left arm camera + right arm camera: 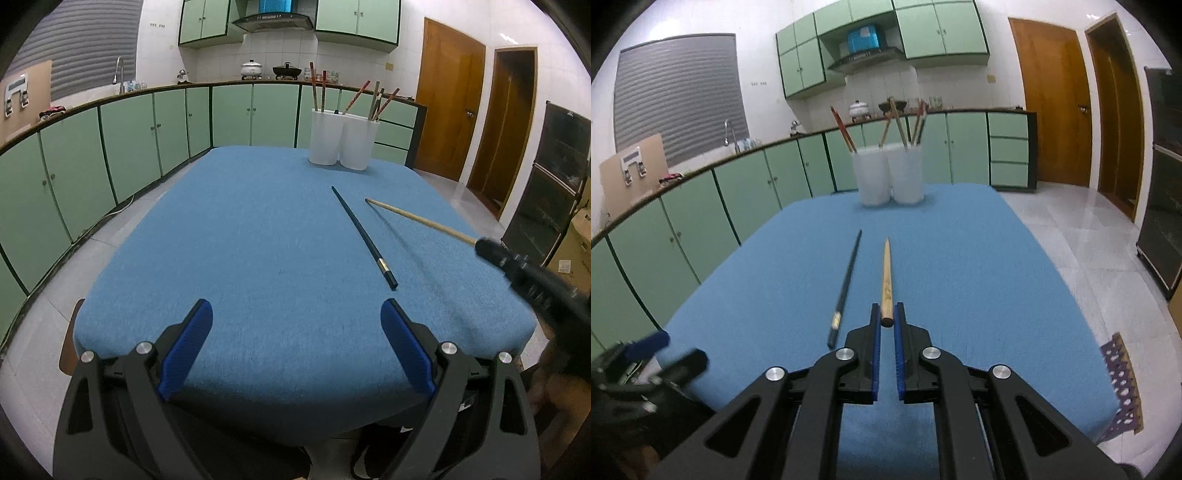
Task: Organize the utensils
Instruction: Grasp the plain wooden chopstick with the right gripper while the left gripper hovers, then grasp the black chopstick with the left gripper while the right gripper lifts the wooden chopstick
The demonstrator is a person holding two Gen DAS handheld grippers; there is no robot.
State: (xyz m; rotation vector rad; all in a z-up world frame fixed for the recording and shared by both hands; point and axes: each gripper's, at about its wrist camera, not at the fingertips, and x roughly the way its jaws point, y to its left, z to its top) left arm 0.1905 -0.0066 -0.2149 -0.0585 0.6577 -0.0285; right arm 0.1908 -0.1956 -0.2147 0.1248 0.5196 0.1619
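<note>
Chopsticks outside the holders number two: one black chopstick (364, 236) is lying flat on the blue tabletop (240, 240), on the near side of the holders, and one light wooden chopstick (886, 280) is sitting clamped at its thick end in my right claw (887, 318), its tip pointing toward the holders and its shaft running just beside the black one without touching it. In the left wrist view the wooden one is casting a shadow on the cloth, so it is hanging clear of the tabletop. Two white holders (343, 142) are standing upright, touching, at the far edge. Each is holding several chopsticks, reddish and tan, leaning outward; I am unable to count them exactly. My left claw (295, 325) is hovering with its pads wide apart, gripping nothing.
</note>
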